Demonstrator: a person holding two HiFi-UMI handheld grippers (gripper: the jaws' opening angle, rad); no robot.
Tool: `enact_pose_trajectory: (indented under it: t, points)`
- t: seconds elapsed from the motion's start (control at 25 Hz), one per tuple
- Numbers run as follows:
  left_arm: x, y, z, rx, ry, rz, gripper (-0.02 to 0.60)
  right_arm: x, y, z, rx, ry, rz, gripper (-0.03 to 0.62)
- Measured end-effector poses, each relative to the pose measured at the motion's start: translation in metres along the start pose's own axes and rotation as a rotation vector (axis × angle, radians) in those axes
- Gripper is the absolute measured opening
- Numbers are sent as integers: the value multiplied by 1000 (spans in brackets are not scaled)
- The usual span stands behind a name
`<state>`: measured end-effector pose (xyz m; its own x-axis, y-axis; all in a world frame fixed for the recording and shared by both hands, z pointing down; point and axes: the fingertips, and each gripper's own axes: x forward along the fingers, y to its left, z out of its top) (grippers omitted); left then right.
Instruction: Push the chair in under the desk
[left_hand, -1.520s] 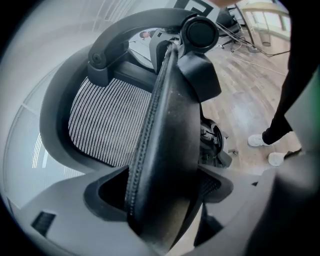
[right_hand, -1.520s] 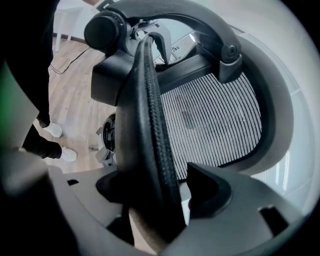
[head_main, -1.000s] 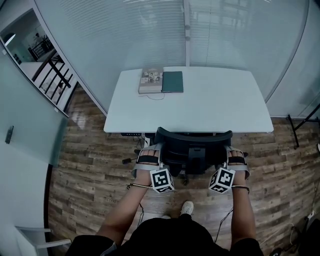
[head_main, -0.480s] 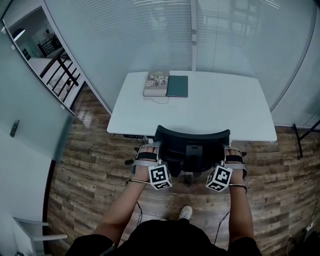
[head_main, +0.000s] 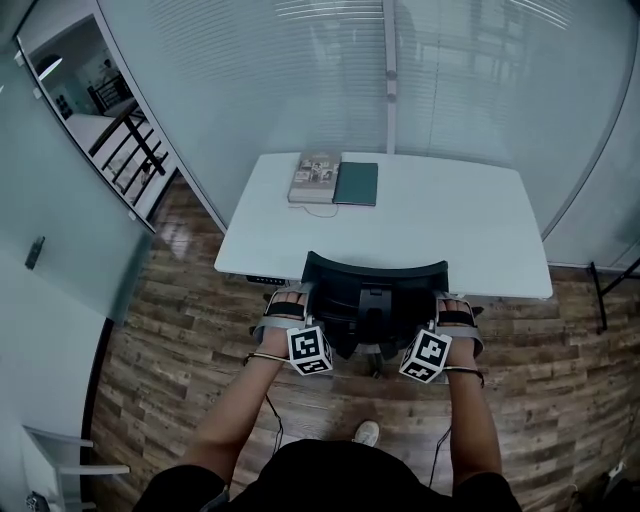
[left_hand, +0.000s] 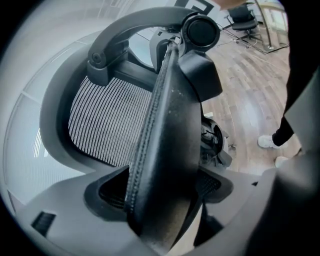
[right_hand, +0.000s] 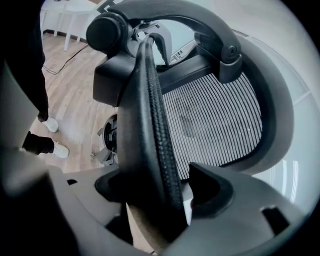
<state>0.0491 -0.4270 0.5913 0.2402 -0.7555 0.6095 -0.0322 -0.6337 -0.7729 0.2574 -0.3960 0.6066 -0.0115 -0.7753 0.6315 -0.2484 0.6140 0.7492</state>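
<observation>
A black mesh-back office chair (head_main: 375, 290) stands at the near edge of the white desk (head_main: 450, 220), its seat tucked under the top. My left gripper (head_main: 293, 300) clamps the left rim of the backrest (left_hand: 165, 125), and both pads press on it in the left gripper view (left_hand: 160, 195). My right gripper (head_main: 447, 305) is shut on the right rim of the backrest (right_hand: 145, 110). Its jaws (right_hand: 160, 192) have just opened a little wider, with the rim still between the pads.
A book and a dark green notebook (head_main: 334, 180) lie at the desk's far left. Glass walls stand behind and to the left. The person's white shoe (head_main: 366, 433) is on the wood floor behind the chair. A black stand (head_main: 615, 280) is at the right.
The chair and both grippers have moved forward toward the desk, and the backrest now sits closer to the desk's near edge. Both grips have held.
</observation>
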Motion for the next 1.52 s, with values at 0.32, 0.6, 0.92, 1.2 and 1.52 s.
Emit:
enact_pose_trajectory:
  t: [0.32, 0.6, 0.92, 1.2, 1.52]
  points:
    - [3, 4, 3, -12, 11, 9, 410, 5, -10, -1, -28, -20, -29, 327]
    - [8, 6, 5, -21, 22, 11, 410, 12, -16, -3, -43, -28, -21, 327]
    - [19, 17, 0, -23, 24, 21, 410, 27, -23, 0, -42, -28, -21, 324]
    - [32, 29, -3, -26, 24, 30, 410, 40, -35, 2, -40, -28, -24, 324]
    - [41, 41, -11, -16, 11, 43, 394, 44, -37, 12, -47, -23, -19, 310]
